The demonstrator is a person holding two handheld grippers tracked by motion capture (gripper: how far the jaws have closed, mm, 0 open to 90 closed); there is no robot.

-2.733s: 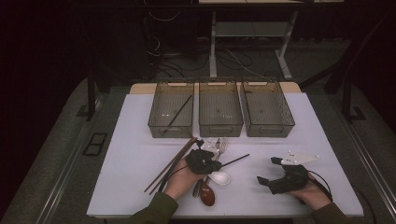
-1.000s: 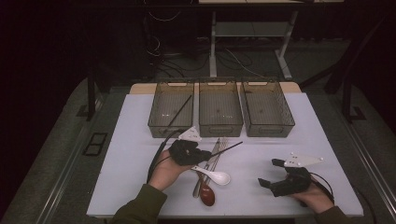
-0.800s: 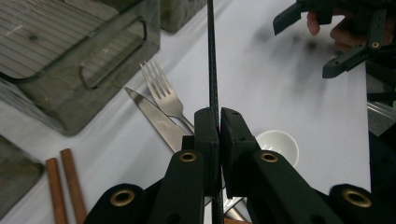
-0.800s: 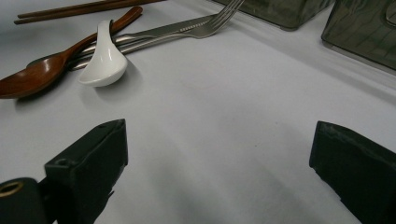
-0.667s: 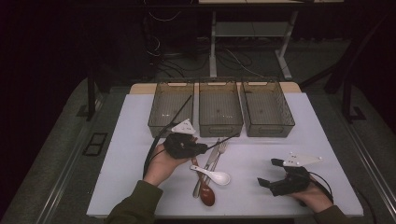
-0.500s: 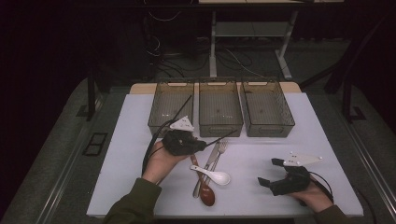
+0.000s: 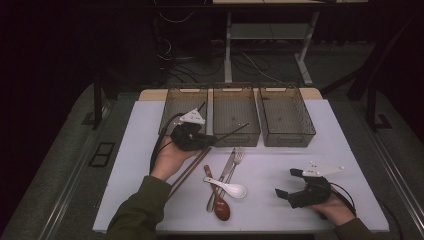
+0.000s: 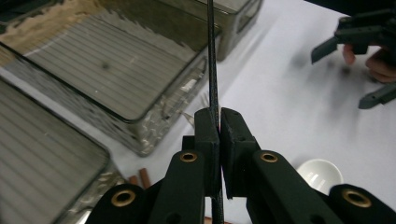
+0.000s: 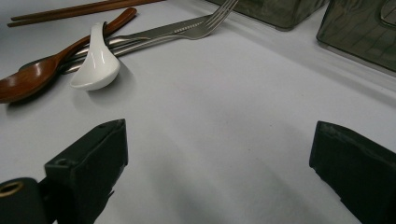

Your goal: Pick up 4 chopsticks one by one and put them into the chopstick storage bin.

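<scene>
My left gripper (image 7: 210,140) hangs just in front of the left bin (image 7: 175,107) and is shut on a thin black chopstick (image 7: 232,131). The chopstick points right across the front of the middle bin (image 7: 235,112). In the left gripper view the two pads (image 8: 208,128) pinch the chopstick (image 8: 214,70), which runs on over the bin's rim (image 8: 140,116). My right gripper (image 7: 287,182) rests near the table's front right, jaws wide open. In the right gripper view only bare white table lies between the fingers (image 9: 93,154).
A pair of brown chopsticks (image 7: 190,170), a wooden spoon (image 7: 220,205), a white spoon (image 7: 231,188), a knife (image 7: 224,172) and a fork (image 7: 236,159) lie in a pile at the table's middle. A third bin (image 7: 286,115) stands at the back right.
My left gripper has risen and moved away from the cutlery pile toward the bins, carrying the black chopstick. The right gripper has stayed where it was.
</scene>
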